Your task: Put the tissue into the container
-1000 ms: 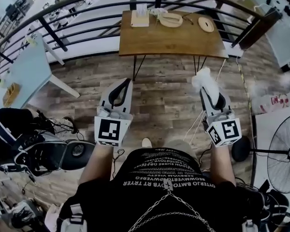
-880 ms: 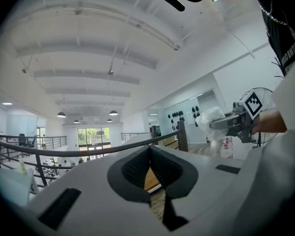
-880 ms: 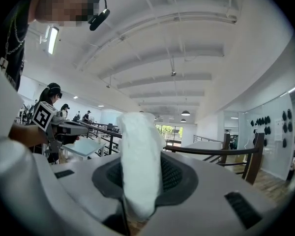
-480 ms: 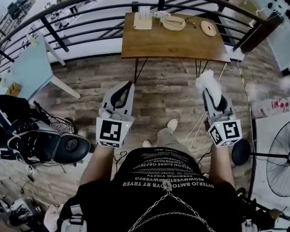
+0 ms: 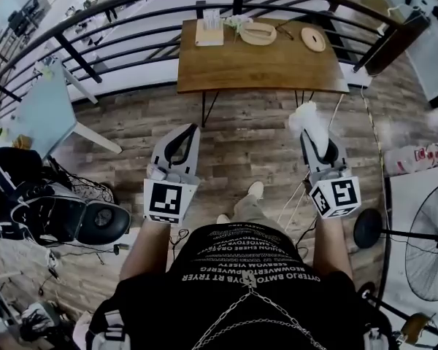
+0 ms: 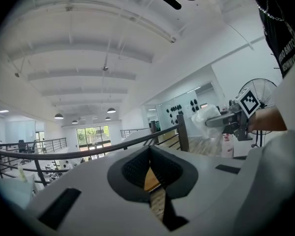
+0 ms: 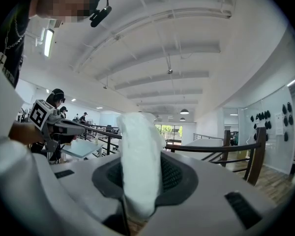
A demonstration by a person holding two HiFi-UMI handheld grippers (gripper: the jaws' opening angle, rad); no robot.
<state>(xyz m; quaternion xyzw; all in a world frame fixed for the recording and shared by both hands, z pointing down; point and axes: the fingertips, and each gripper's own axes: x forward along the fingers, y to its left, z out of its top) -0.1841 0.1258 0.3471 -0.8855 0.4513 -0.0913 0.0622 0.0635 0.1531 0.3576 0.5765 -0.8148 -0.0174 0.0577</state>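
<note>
A crumpled white tissue (image 5: 307,119) sticks up from my right gripper (image 5: 312,133), whose jaws are shut on it; in the right gripper view the tissue (image 7: 137,132) fills the gap between the dark pads. My left gripper (image 5: 193,130) is held level beside it, shut and with nothing in it (image 6: 150,150). Both hang over the wooden floor, short of the brown table (image 5: 259,68). On the table's far edge sit a round wooden container (image 5: 257,32), a round lid (image 5: 313,39) and a tissue holder (image 5: 209,30).
A black curved railing (image 5: 124,9) runs behind the table. A pale blue table (image 5: 40,115) and dark bags with cables (image 5: 58,217) stand at the left. A floor fan (image 5: 427,246) is at the right. My foot (image 5: 255,190) shows between the grippers.
The person has stepped forward, a foot now showing ahead of the body. Both grippers moved along slightly toward the table, with the tissue still in the right one.
</note>
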